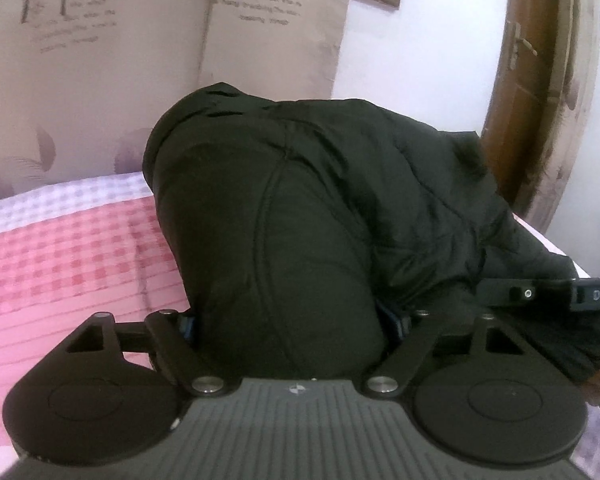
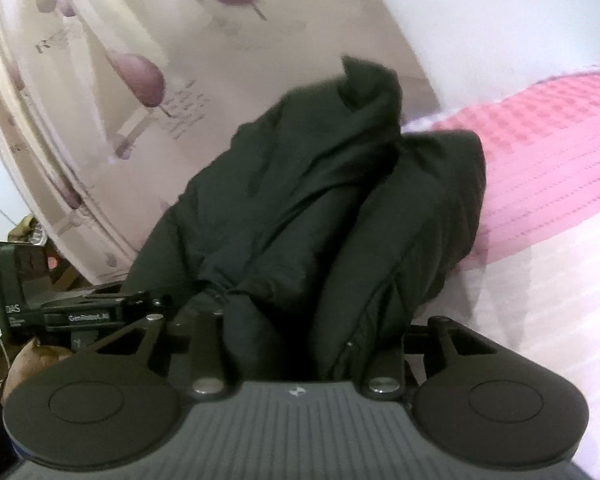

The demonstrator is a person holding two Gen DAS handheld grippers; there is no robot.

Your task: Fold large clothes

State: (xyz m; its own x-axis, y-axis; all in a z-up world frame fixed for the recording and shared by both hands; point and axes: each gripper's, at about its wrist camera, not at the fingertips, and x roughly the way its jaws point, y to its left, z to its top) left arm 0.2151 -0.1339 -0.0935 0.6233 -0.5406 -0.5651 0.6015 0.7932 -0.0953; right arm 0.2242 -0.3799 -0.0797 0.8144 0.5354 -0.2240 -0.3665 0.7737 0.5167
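Observation:
A dark green padded jacket is bunched up over a bed with a pink checked sheet. My left gripper is shut on a thick fold of the jacket, which bulges between its fingers and hides the fingertips. In the right wrist view my right gripper is shut on another bunched part of the jacket, lifted off the pink sheet. The right gripper's body shows at the right edge of the left wrist view; the left gripper's body shows at the left of the right wrist view.
A beige curtain with purple prints hangs behind the bed. A brown wooden door stands at the right, next to a white wall. Cluttered items lie low at the left in the right wrist view.

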